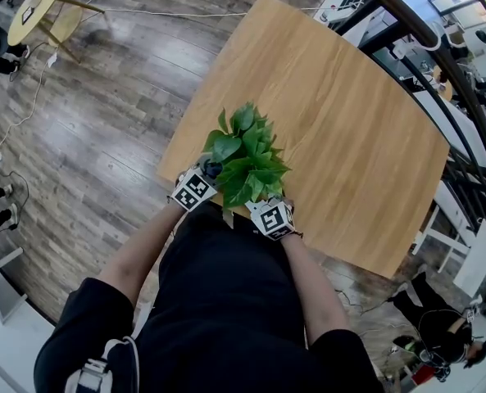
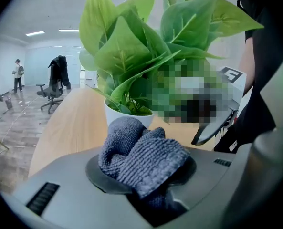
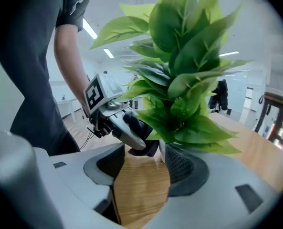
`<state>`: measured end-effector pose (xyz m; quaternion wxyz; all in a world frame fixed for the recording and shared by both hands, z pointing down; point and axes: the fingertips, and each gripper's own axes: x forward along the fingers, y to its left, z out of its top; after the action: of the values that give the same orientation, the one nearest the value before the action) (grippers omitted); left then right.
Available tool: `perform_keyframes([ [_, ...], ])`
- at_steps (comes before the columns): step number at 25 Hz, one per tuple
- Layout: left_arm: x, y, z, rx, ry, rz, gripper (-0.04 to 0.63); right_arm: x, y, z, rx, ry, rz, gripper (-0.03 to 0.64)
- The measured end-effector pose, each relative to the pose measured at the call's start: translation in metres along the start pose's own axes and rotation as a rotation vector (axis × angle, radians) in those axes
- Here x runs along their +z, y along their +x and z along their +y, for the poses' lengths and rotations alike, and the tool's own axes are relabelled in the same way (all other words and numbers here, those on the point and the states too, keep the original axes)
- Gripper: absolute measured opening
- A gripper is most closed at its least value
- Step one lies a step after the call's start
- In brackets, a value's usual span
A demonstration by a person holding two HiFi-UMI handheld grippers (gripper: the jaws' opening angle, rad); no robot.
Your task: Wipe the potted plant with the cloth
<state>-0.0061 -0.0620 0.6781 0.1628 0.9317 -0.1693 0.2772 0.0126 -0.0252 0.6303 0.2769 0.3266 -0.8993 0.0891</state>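
- One potted plant point(image 1: 244, 158) with smooth, pointed green leaves stands near the edge of the flat wooden table point(image 1: 349, 113), in the middle of the head view.
- Left gripper point(image 2: 146, 185): jaws squeezed tight on a bumpy, knitted grey cloth point(image 2: 141, 154), bunched up just beside the round white pot point(image 2: 127, 116).
- Right gripper point(image 3: 140, 175): jaws wide apart, holding nothing, with bare wood showing between them and leaves above.

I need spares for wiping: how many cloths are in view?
1. The grey cloth is clamped in the left gripper, close to the white pot. The leaves could hide another.
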Motion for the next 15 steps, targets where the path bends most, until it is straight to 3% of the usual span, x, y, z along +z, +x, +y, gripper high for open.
perform_keyframes([
  [5, -0.003, -0.012, -0.012, -0.017, -0.024, -0.028, 0.158, -0.014, -0.021, -0.006, -0.067, 0.133, -0.019, 0.252],
  [11, 0.002, -0.042, -0.032, -0.05, -0.066, -0.114, 0.158, -0.004, -0.056, -0.017, -0.202, 0.328, -0.121, 0.242],
  [12, 0.007, -0.05, -0.035, -0.053, -0.072, -0.142, 0.158, 0.001, -0.064, -0.017, -0.229, 0.343, -0.141, 0.192],
  [13, 0.013, -0.059, -0.039, -0.057, -0.073, -0.17, 0.158, 0.008, -0.072, -0.015, -0.257, 0.357, -0.165, 0.095],
  [15, 0.027, -0.078, -0.051, -0.076, -0.063, -0.217, 0.158, 0.025, -0.088, -0.009, -0.308, 0.38, -0.224, 0.059],
])
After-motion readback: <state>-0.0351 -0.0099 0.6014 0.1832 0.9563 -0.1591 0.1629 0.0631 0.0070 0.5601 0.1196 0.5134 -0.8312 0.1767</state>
